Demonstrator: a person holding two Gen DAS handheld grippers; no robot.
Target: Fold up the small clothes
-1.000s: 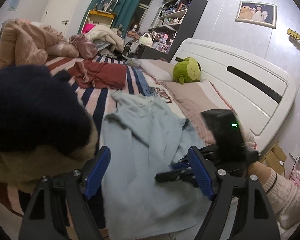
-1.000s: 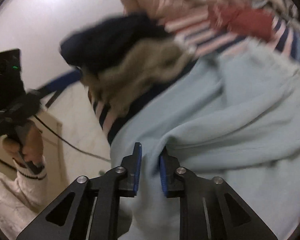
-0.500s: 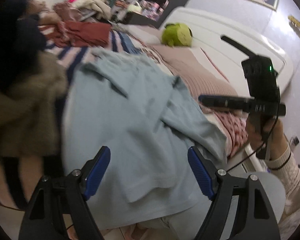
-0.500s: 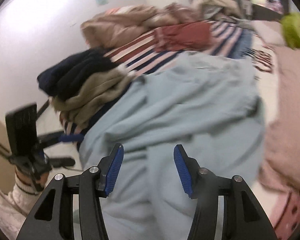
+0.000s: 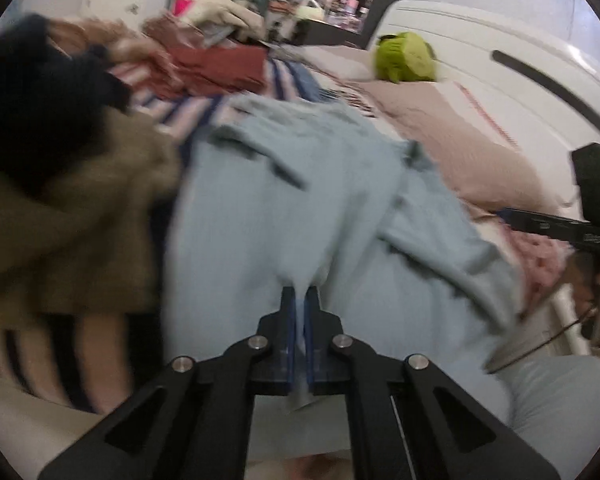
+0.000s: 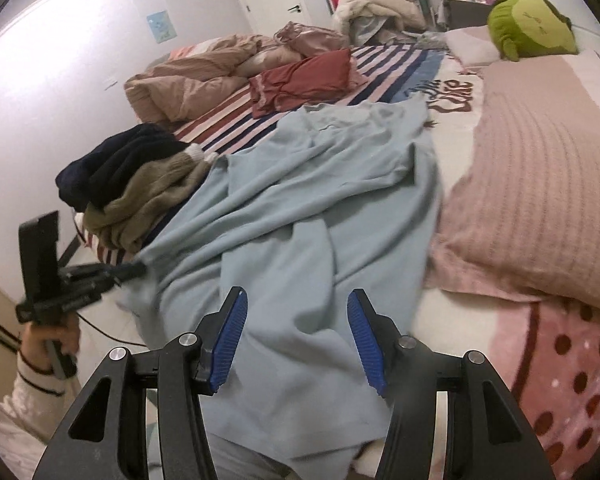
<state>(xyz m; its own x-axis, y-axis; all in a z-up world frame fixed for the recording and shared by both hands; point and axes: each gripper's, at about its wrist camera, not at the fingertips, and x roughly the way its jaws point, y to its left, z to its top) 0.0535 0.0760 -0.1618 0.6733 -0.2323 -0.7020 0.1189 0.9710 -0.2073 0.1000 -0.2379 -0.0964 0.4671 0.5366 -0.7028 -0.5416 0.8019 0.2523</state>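
On the far left of the right wrist view, the left gripper (image 6: pixel 134 270) reaches in from the bedside with its jaws pinched together on the near left edge of the light blue garment (image 6: pixel 300 216). Its own camera shows the same hold close up: the left gripper (image 5: pixel 300 300) has its two blue pads pressed nearly flat together, with a thin fold of the light blue garment (image 5: pixel 300 208) caught between them.

Just right of that gripper, a pile of knitwear (image 6: pixel 132 188), dark navy on top of olive brown, sits at the corner of the bed (image 6: pixel 452 312), touching the blue cloth's left side. Behind it lie a rumpled tan duvet (image 6: pixel 188 80) and, further right, a dark red garment (image 6: pixel 304 78) on the striped sheet (image 6: pixel 380 76).

The light blue garment spreads across the middle of the bed, creased, its near end hanging over the front edge. Above that near end is the right gripper (image 6: pixel 296 336), jaws wide apart and holding nothing; the blue pads stand clear on either side of a stretch of cloth.

To the right, a pink ribbed blanket (image 6: pixel 540 200) lies just beside the garment, over a pink dotted cover (image 6: pixel 572 380). A green plush toy (image 6: pixel 532 28) rests at the head of the bed, well apart from the garment.

No basket, box or other container can be made out on or beside the bed.
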